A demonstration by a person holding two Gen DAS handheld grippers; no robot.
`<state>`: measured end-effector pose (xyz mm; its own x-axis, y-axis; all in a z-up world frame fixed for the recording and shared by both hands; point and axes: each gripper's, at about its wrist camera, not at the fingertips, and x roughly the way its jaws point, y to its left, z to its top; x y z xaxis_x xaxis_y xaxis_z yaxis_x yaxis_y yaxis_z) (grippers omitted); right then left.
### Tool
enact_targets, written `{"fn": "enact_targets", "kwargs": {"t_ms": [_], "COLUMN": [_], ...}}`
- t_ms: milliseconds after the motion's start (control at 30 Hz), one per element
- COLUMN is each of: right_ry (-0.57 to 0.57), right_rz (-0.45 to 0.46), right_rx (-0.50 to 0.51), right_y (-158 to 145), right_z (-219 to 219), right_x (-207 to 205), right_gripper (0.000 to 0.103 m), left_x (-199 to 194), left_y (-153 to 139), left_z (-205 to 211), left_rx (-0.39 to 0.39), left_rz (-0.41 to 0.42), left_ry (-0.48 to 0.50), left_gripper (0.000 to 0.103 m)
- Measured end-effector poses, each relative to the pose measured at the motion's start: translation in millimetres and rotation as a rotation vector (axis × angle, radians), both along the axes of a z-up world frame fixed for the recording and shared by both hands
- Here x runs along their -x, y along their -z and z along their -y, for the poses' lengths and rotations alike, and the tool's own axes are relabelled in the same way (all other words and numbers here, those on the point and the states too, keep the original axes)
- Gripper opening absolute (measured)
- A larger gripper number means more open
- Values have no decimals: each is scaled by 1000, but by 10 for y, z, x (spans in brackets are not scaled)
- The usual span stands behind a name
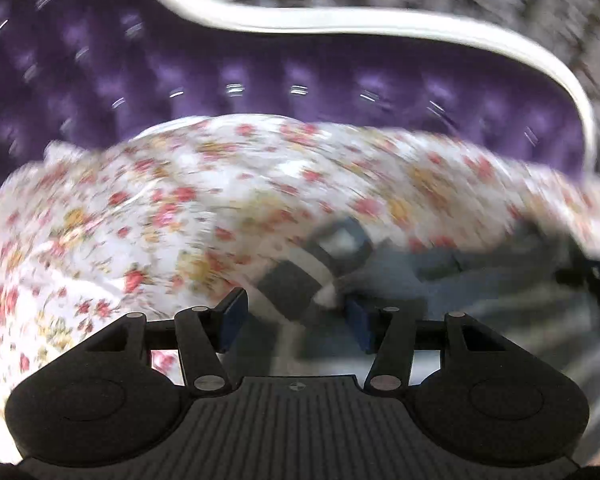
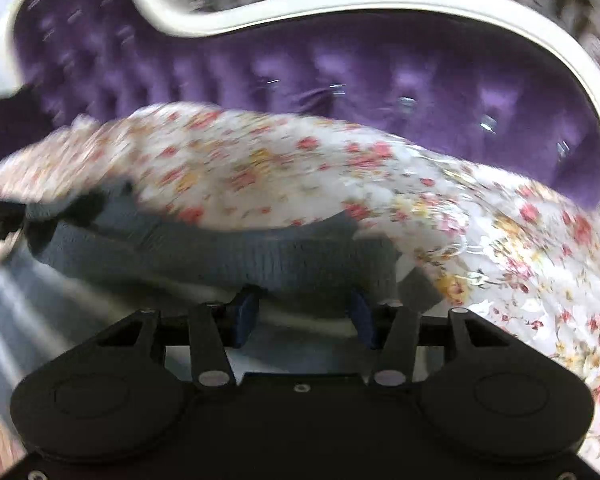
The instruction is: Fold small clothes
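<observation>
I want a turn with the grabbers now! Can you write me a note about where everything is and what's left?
Left gripper: open, holding nothing; striped grey-and-white cloth part lies just ahead.
Right gripper: open, empty, at the hem of the grey knitted garment.
The garment lies crumpled on the floral bedsheet, before the purple tufted headboard.
Done: no fold visible. Left: flatten and fold. Pictures are blurry.

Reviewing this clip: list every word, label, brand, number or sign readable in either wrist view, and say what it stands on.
None can be read in either view.
Garment: grey knit with striped parts; no print or tag visible through the motion blur.
Bedspread: floral pattern only, no lettering.
Headboard: purple tufted, white frame, no text.
Left gripper and right gripper: black bodies, blue pads, no readable marking.
</observation>
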<state>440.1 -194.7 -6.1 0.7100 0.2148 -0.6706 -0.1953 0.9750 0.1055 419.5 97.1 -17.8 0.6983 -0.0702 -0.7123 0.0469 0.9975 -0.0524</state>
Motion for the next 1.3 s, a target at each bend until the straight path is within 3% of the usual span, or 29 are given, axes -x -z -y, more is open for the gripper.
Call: {"fn": "enact_targets", "kwargs": {"t_ms": [100,200,267,400,433,533,700,833,933,1233,1267,1300], "right_ry": [124,163,148,129,130,121,96,124,137,143,144,143], "right_rz": [-8,6,23,13,7,-14,-3,20,-14,49,49,47], "right_rx": [-107,-166,-169,-227,-244,-279,-295,-335,-334,-336,-340,-342], "right_y": [-40,-122,-170,-206,-210,-232,-268,-199,-154,-275,-278,-279], "right_z": [190,297,311,361,376,407,444,555,610,644,651,652], "right_x": [-64,39,151,384,441,588,858,960,924,1028,1036,1039], "right_gripper": [58,63,82,95,103,103,103,103,103,103,103,103], "left_x": [-36,55,173,444,484,652,797,761,682,427,413,412], "left_y": [-72,-186,-255,-353,-364,-411,-418,-362,-317,148,210,265], "left_z": [-161,-189,-153,36,88,310,704,886,989,1223,1235,1244], "left_rx": [44,29,22,72,84,89,2,-36,-51,-84,-94,-101], "left_rz": [16,43,54,52,49,38,43,27,21,-108,-128,-132], "left_ry": [-108,-107,-65,12,28,71,123,112,86,44,40,35], "left_gripper": [52,52,55,70,76,86,89,89,89,90,92,100]}}
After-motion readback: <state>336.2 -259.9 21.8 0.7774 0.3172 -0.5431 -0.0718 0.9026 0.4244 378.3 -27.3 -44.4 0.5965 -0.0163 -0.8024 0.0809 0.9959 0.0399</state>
